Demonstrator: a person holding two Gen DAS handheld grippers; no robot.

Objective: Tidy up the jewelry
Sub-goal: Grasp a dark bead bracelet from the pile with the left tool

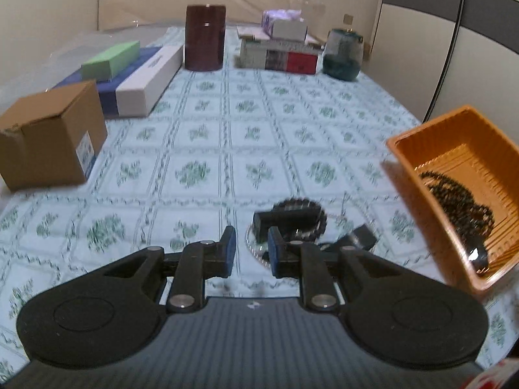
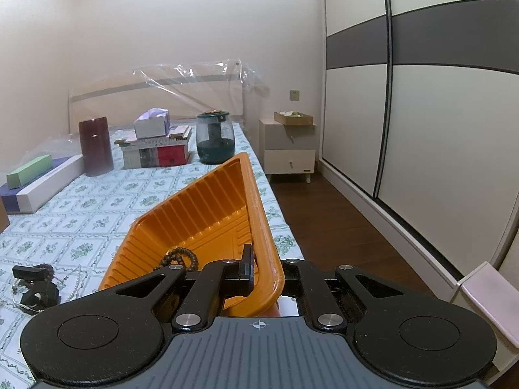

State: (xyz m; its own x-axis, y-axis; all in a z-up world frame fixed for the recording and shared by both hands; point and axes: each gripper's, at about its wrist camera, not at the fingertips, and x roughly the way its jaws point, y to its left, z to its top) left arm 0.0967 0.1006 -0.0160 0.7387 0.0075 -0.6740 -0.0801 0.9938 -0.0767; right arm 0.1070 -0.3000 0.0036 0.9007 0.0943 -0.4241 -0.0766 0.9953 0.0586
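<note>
Gripping the orange tray's rim, the right gripper should keep it tilted steady near the bed's right edge while the narrowly parted, empty left gripper reaches the bead bracelet.

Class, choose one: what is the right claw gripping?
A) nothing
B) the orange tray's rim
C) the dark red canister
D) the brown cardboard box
B: the right claw is shut on the rim of the orange tray, which sits tilted with dark beads inside.

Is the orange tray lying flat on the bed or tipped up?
Tipped up. The right gripper is shut on the orange tray by its rim, and the left wrist view shows it slanted above the tablecloth, dark beads inside.
</note>
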